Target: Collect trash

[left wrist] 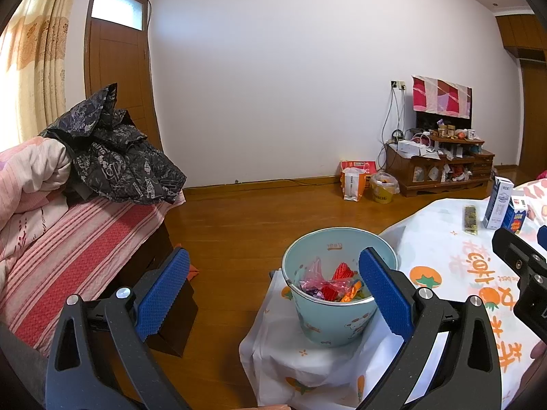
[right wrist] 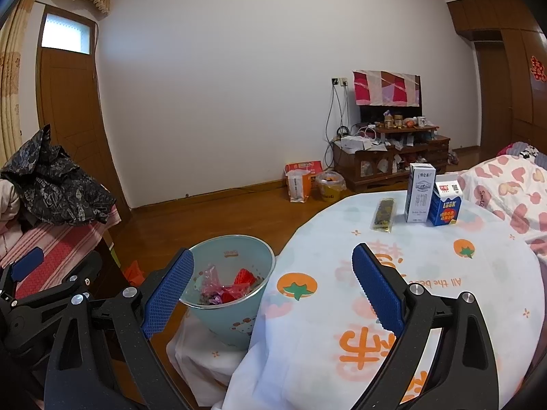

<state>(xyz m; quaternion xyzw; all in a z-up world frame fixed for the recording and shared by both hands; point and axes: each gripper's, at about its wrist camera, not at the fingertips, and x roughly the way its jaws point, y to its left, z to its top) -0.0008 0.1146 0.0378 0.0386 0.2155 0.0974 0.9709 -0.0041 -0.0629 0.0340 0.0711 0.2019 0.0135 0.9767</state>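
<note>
On table (right wrist: 427,273): 2 cartons (right wrist: 419,193), 1 wrapper (right wrist: 384,214)

My left wrist view looks forward and slightly down between its spread fingers onto the close bin (left wrist: 336,287), table (left wrist: 451,239) to its right; my right wrist view sits further right, table (right wrist: 410,256) between its fingers, sharing bin (right wrist: 229,290), cartons (right wrist: 419,193) and the distant white wall (right wrist: 222,102).
</note>
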